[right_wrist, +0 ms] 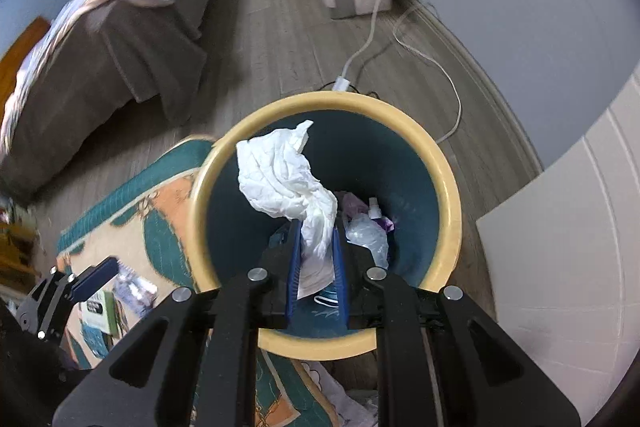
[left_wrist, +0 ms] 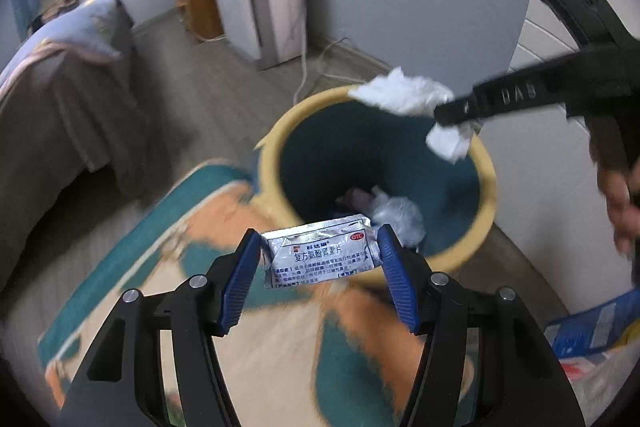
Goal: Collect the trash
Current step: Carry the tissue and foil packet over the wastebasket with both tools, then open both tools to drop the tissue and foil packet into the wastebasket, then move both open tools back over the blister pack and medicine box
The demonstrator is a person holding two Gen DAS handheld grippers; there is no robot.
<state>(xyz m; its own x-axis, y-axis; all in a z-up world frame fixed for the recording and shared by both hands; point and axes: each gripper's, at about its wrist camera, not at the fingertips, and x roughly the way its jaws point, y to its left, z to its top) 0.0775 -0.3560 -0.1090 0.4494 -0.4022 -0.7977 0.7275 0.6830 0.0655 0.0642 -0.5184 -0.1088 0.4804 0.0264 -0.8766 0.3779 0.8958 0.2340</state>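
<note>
My left gripper (left_wrist: 318, 247) is shut on a silver medicine sachet (left_wrist: 320, 254) with blue print, held just before the near rim of the trash bin (left_wrist: 486, 167). The bin is yellow-rimmed with a dark teal inside and holds several bits of trash. My right gripper (right_wrist: 317, 231) is shut on a crumpled white tissue (right_wrist: 286, 175) and holds it over the bin's opening (right_wrist: 448, 195). In the left wrist view the right gripper (left_wrist: 452, 115) reaches in from the right with the tissue (left_wrist: 400, 93) above the far rim. The left gripper (right_wrist: 96, 277) shows at lower left in the right wrist view.
The bin stands on a teal and orange rug (right_wrist: 132, 211) on a wood floor. A bed with a brown cover (right_wrist: 100, 39) is at the left. White cables (right_wrist: 420, 55) lie behind the bin. A white cabinet (right_wrist: 560, 247) is at the right. Packets (right_wrist: 100, 311) lie on the rug.
</note>
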